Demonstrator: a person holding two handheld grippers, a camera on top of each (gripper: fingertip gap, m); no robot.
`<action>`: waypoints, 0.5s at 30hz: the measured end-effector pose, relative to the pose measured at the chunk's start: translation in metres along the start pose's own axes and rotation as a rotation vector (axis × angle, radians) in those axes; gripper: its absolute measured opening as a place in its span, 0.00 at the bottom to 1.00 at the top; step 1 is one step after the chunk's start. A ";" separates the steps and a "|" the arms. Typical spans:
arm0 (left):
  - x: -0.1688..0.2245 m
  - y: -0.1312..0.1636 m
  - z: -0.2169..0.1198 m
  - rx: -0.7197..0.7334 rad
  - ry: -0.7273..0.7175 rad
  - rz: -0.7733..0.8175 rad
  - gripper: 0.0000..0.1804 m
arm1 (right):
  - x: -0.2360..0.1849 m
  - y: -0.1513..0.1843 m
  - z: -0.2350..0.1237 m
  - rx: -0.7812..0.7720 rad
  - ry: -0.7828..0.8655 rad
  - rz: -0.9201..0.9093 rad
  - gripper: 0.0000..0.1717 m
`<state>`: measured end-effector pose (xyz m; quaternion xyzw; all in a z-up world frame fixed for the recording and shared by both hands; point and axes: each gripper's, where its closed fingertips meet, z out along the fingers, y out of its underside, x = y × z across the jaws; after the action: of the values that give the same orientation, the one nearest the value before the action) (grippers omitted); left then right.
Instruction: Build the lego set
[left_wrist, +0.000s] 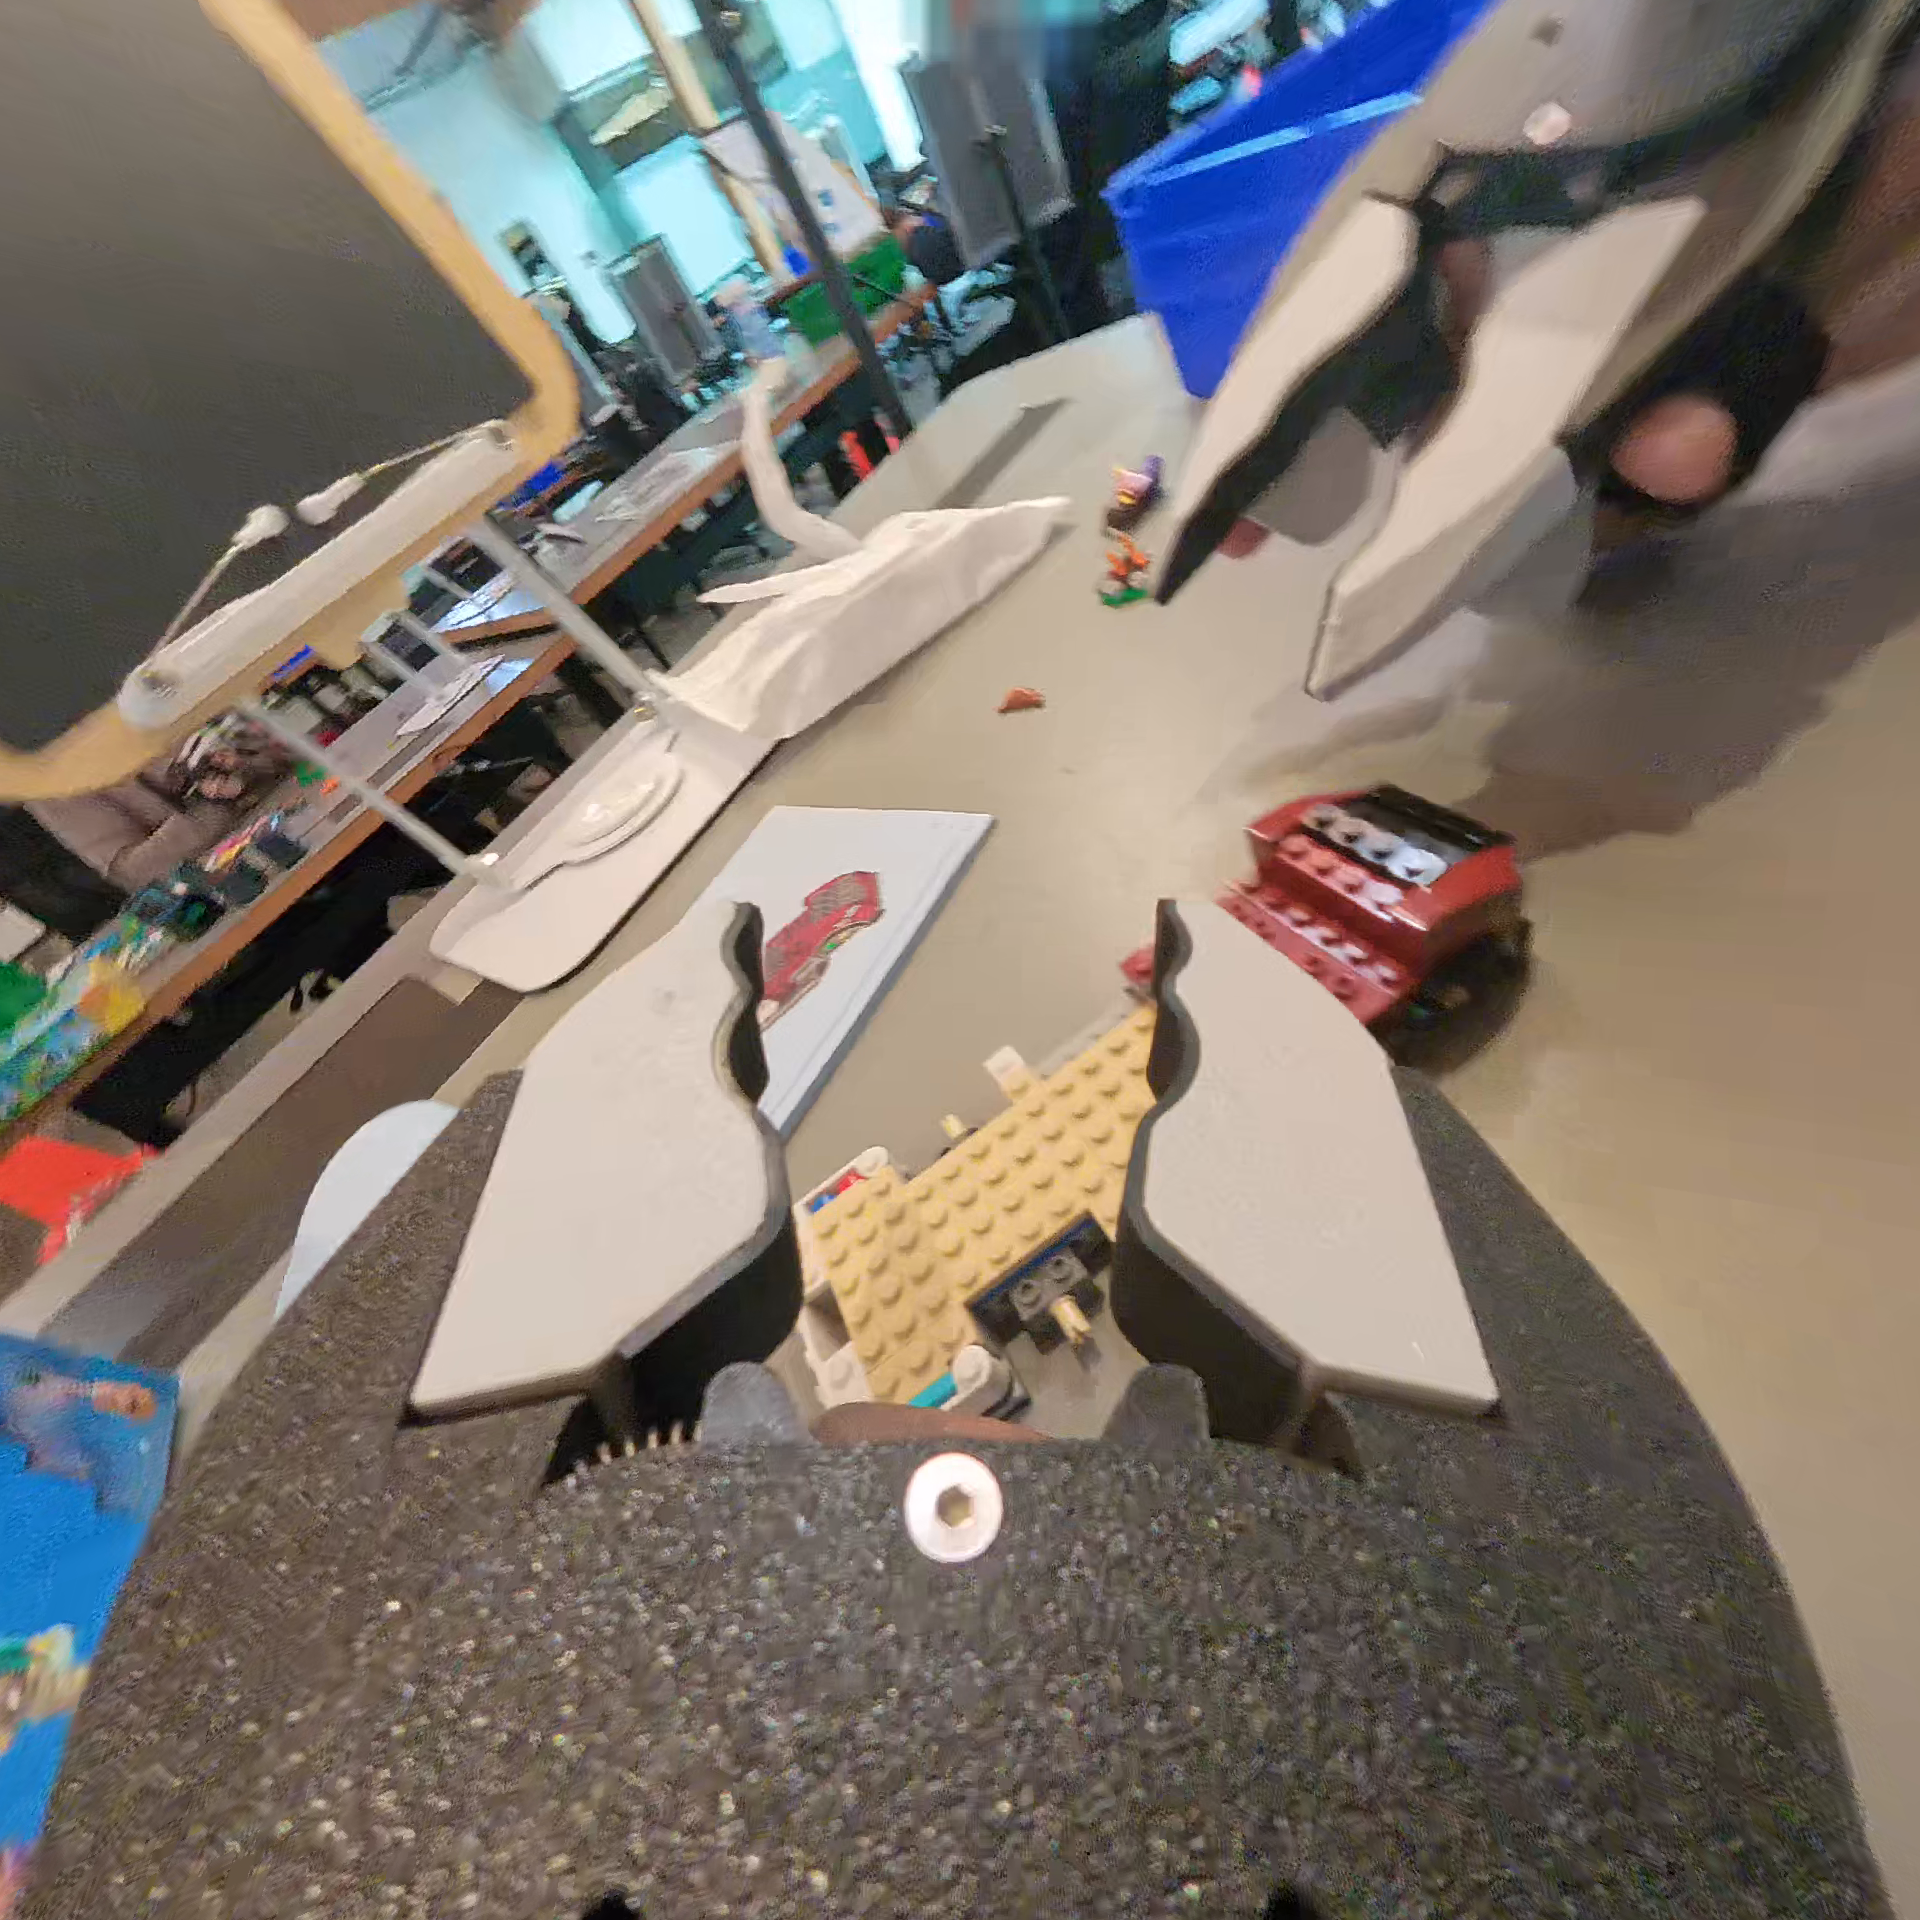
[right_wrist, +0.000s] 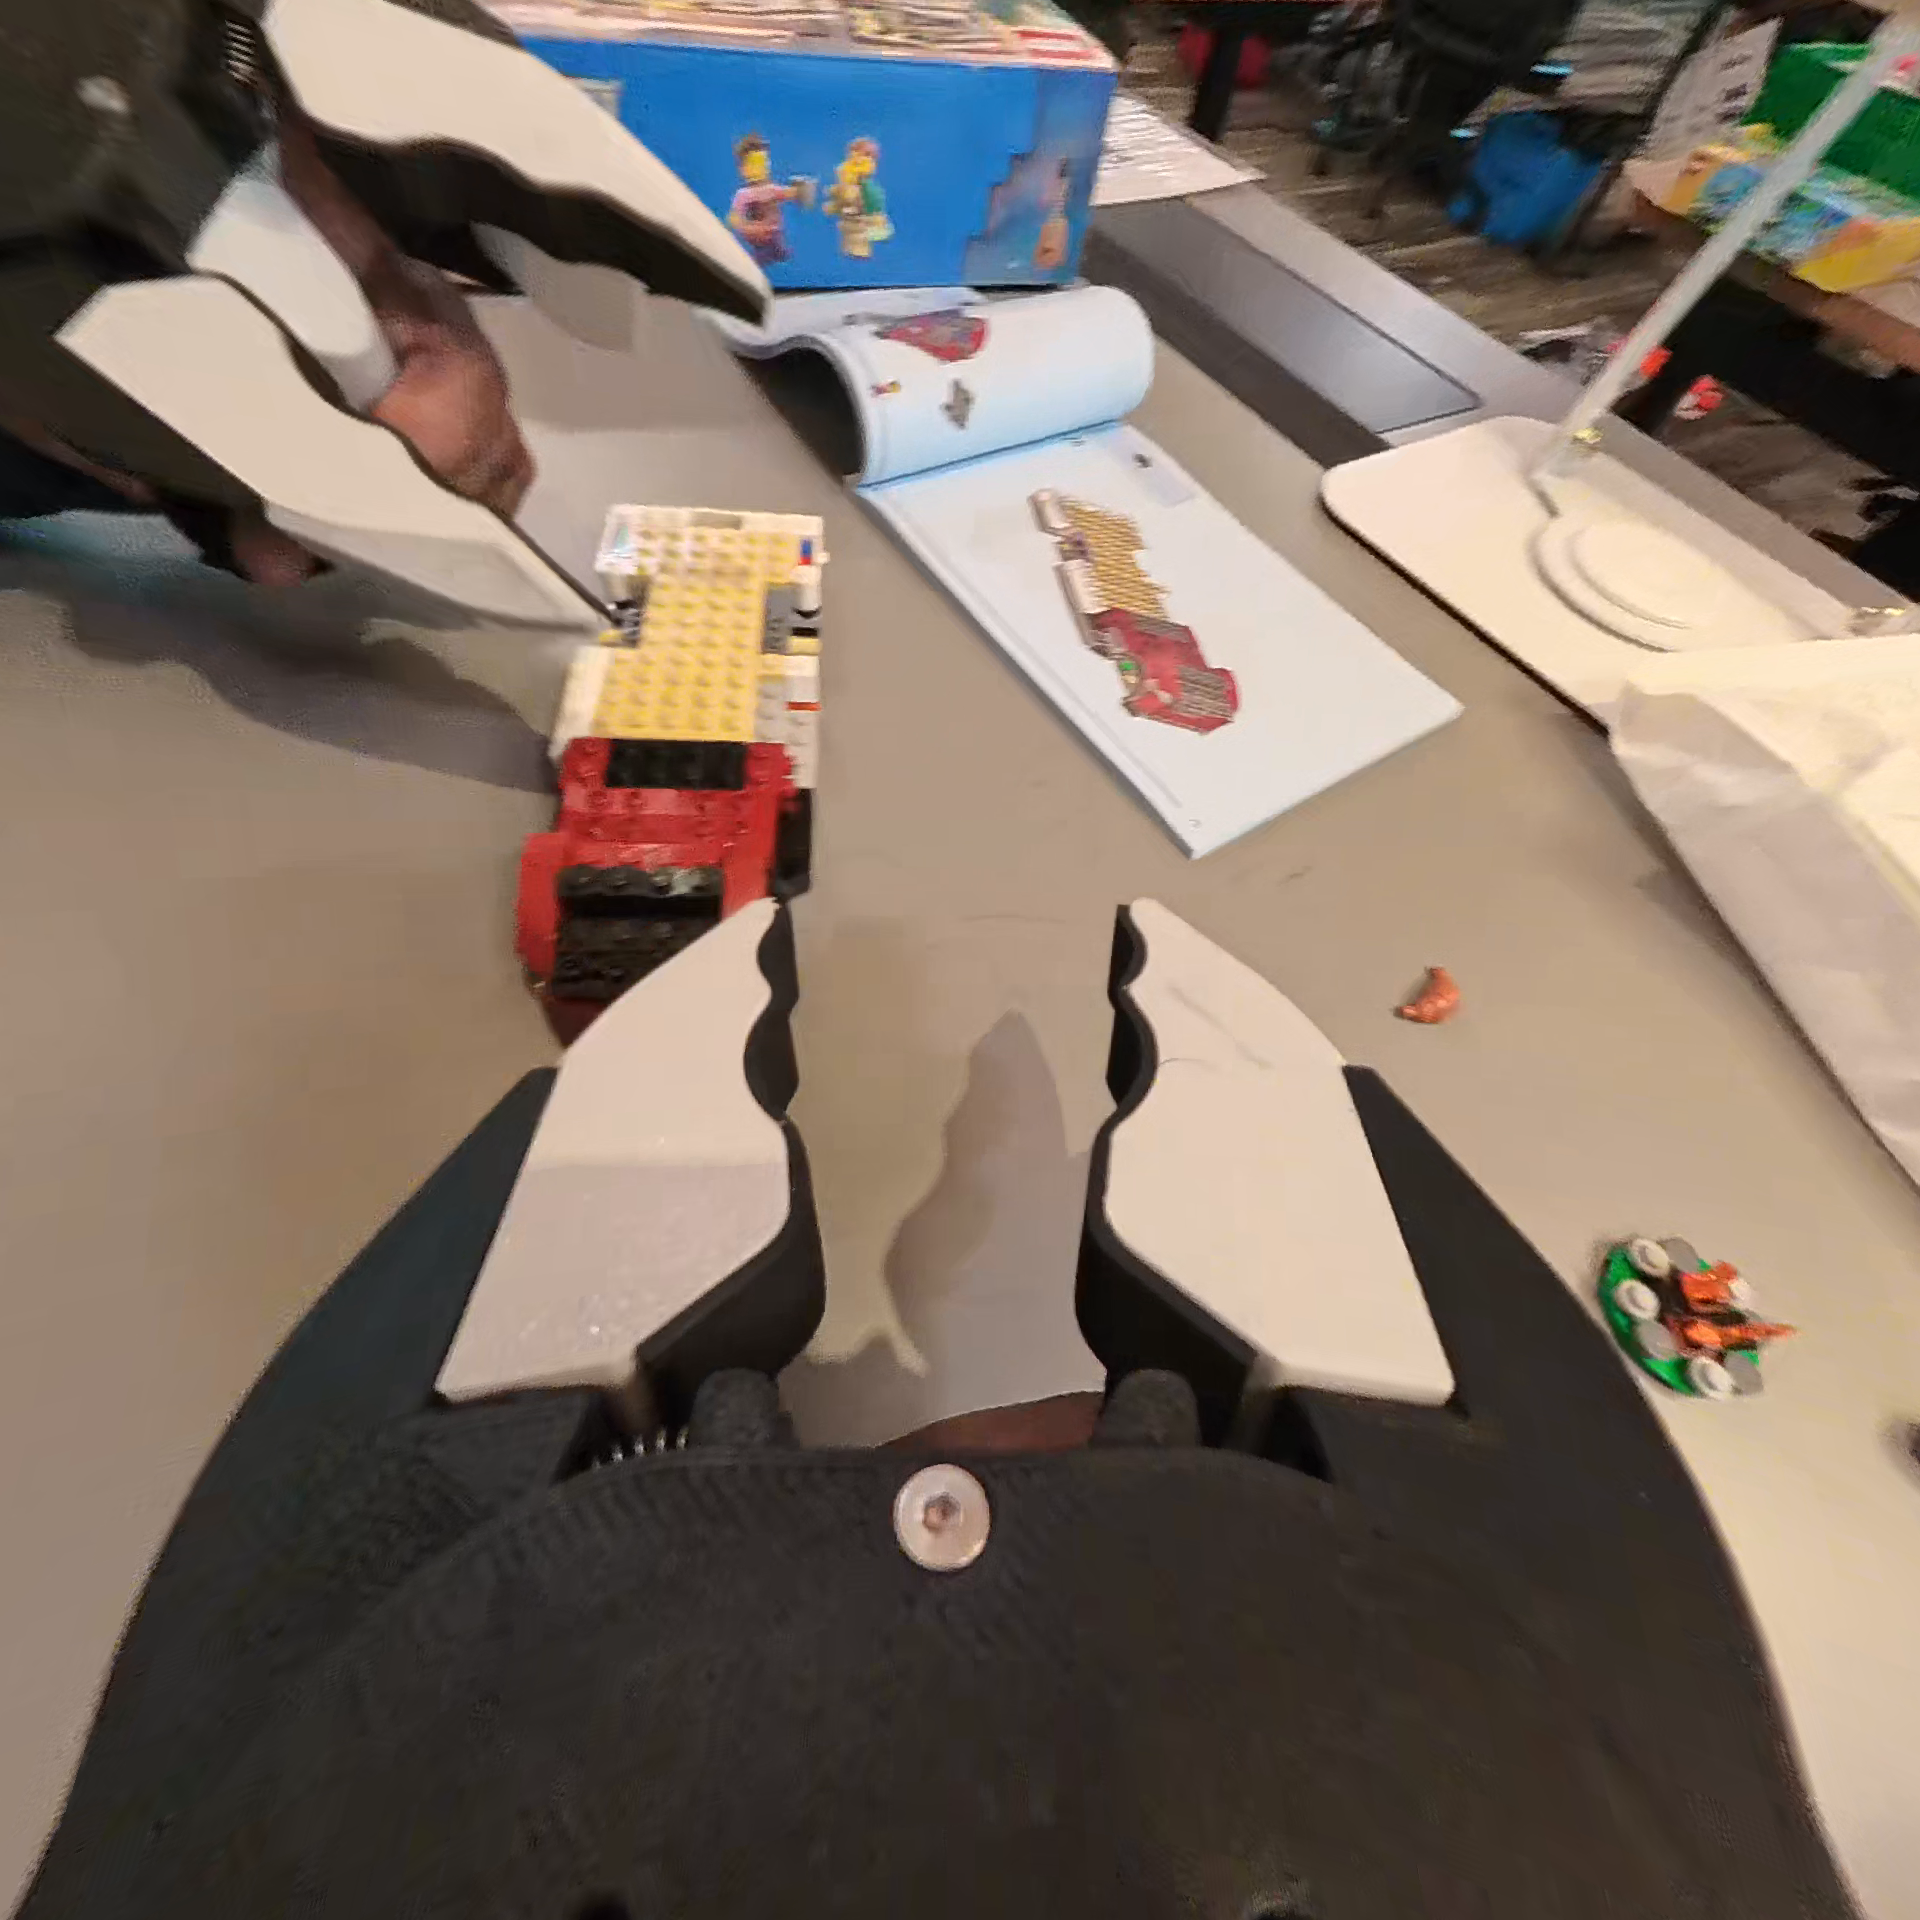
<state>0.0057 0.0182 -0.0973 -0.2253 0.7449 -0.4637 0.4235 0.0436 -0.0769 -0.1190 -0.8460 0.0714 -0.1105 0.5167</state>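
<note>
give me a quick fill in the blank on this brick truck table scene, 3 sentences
1. The cab of the brick truck is ____ in colour.
2. The open instruction booklet lies on the ____ table.
3. The fingers of the right gripper stand apart with only bare ____ between them.

Missing words: red; grey; table

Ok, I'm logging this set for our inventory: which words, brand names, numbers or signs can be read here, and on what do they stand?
No text can be read.
Blue box: its side shows only pictured toy figures; the print on its top is blurred.
Open booklet: drawings of the brick model; its small marks are too tiny to read.
White sheet in the background: dark print, too blurred to read.
</note>
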 end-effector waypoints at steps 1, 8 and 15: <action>-0.008 0.000 -0.001 0.008 -0.028 -0.040 0.40 | 0.004 0.001 0.002 -0.004 0.018 0.009 0.34; -0.048 0.019 -0.005 -0.072 -0.149 -0.192 0.39 | 0.018 0.002 0.023 -0.070 0.066 -0.045 0.35; -0.069 0.036 -0.002 -0.200 -0.151 -0.235 0.44 | 0.043 -0.010 0.062 -0.197 0.061 -0.121 0.39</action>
<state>0.0432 0.0858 -0.0996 -0.3862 0.7221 -0.4152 0.3964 0.1016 -0.0298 -0.1325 -0.8916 0.0464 -0.1597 0.4212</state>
